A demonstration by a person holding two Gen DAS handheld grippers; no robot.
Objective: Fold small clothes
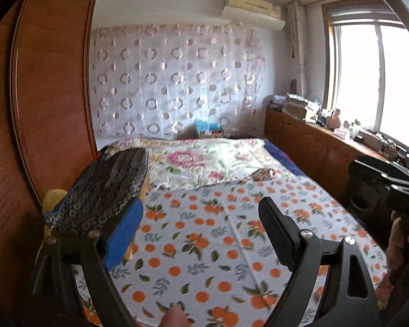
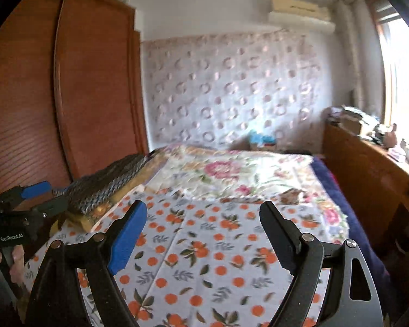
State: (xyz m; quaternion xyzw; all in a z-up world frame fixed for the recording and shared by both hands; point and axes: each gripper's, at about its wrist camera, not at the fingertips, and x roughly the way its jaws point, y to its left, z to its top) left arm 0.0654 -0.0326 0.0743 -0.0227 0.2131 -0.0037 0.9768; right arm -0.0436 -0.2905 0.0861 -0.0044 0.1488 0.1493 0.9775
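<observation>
Both grippers, left [image 1: 201, 231] and right [image 2: 204, 234], show fingers wide, nothing between. We see a dark knit garment [image 1: 109, 188] beyond our left finger on the bed [image 1: 231, 245]. Soft, limp, light; we judge pinching an edge best.

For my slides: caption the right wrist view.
Open right gripper above orange-print sheet, folded dark garment at left.

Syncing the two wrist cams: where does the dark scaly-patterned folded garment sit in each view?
Left wrist: dark folded garment left of centre, just behind the blue finger pad.
Right wrist: same garment at left middle, on the bed edge beside the wardrobe.
Shared landmark: orange-print sheet, under it in both.
</observation>
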